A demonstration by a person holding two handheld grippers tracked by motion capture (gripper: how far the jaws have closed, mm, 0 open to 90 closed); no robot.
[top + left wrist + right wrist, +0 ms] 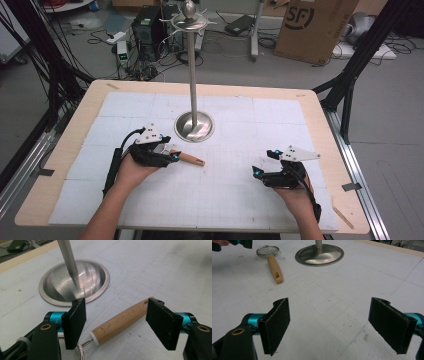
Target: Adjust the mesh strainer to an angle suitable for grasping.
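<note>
Wooden handle [122, 321] of a small wire strainer [272, 261] lies flat on the white table cover [235, 200], just in front of the steel stand's round base [75, 282] and apart from it. Mesh ring end sits toward the left gripper [116, 325]; free end of handle points to the person's right.

Step in hand (judged): approach/pre-grasp by the left gripper. Its jaws stand wide apart, one on each side of the handle near the white collar, w/ clear gaps both sides; nothing held, no pad contact visible. Whether the jaw tips rest on the cover cannot be told.

Next move calls for: closing squarely across the handle, approx. at its thick part, then a lift. Round, smooth wood may roll or twist if gripped off-centre. The hooks atop the stand's pole [193, 65] suggest a hanging spot, though that's a guess.

Right gripper [329, 325]: well apart from the strainer, low over bare cover at the person's right; jaws fully spread, empty, touching nothing seen.
</note>
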